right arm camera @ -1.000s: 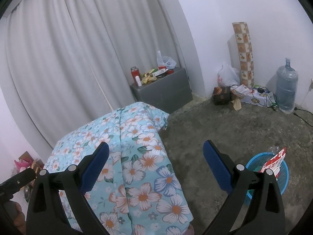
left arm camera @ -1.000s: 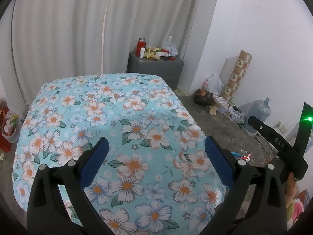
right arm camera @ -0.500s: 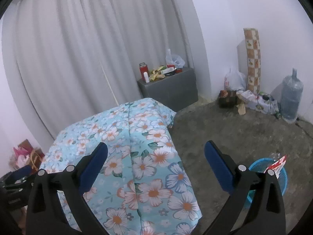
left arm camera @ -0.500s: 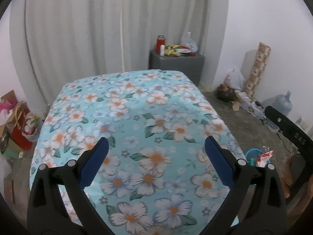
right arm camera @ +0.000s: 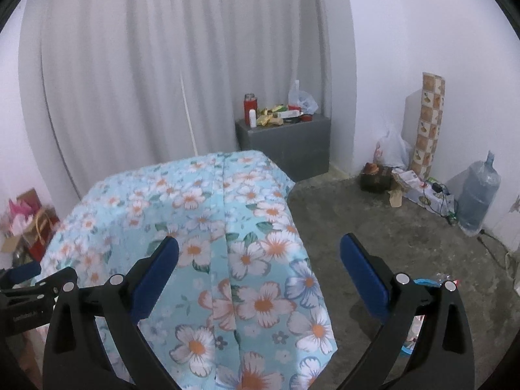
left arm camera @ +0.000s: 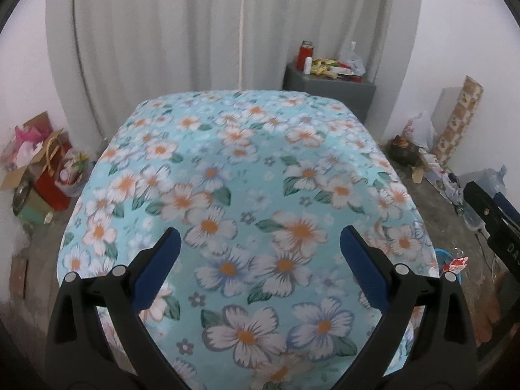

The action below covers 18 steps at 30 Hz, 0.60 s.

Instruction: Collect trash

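Your left gripper (left arm camera: 260, 260) hovers level over the floral bed (left arm camera: 247, 169), fingers spread wide and empty. Your right gripper (right arm camera: 260, 263) hangs over the bed's corner, likewise spread and empty. The trash (right arm camera: 276, 115) lies far beyond both fingertips on the grey cabinet (right arm camera: 292, 143). A blue basket (left arm camera: 447, 260) sits just outside your left gripper's right finger.
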### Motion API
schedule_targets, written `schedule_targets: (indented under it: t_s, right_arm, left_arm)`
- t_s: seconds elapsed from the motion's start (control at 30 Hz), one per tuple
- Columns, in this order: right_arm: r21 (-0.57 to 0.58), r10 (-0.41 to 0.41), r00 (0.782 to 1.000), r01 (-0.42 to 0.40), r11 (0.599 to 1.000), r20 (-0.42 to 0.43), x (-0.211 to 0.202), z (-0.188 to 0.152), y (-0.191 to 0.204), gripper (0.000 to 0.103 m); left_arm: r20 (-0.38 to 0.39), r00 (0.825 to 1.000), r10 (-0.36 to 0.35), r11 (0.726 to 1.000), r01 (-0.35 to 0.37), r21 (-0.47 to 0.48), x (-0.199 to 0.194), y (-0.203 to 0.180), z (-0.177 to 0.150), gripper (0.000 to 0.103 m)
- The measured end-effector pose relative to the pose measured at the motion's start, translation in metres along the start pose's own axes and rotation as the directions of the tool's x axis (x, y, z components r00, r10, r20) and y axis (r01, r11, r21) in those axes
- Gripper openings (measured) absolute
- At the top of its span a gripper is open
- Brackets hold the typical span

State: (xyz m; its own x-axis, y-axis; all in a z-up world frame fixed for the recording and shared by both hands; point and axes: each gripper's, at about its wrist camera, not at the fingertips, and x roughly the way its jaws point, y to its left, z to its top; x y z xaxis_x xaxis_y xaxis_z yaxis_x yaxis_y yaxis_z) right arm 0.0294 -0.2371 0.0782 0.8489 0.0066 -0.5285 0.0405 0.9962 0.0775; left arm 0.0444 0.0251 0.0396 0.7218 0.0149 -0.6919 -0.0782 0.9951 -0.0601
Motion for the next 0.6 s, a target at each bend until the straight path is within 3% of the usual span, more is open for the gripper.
schedule_targets:
  t_s: [0.33,0.5,0.6]
  right_arm:
    - [-0.054,-0.010,0.995,0.004,0.999,-0.103,0.004,-0.020,0.011,0.097]
    - [-0.118,-0.089,0.967,0.062,0.991,-0.239,0.011,-0.038,0.009,0.097]
    - [-0.149,-0.124,0.954,0.085,0.985,-0.273,0.009,-0.046,0.008,0.097]
  left_arm:
    - [-0.124,0.992,0.029,1.000,-0.029,0.003,0.009,0.000,-0.027,0.094]
    - [-0.169,0.984,0.060,0.998,-0.056,0.028,0.013,-0.003,-0.036,0.094]
    - [-0.191,0.979,0.070,0.997,-0.067,0.022,0.016,-0.003,-0.039,0.094]
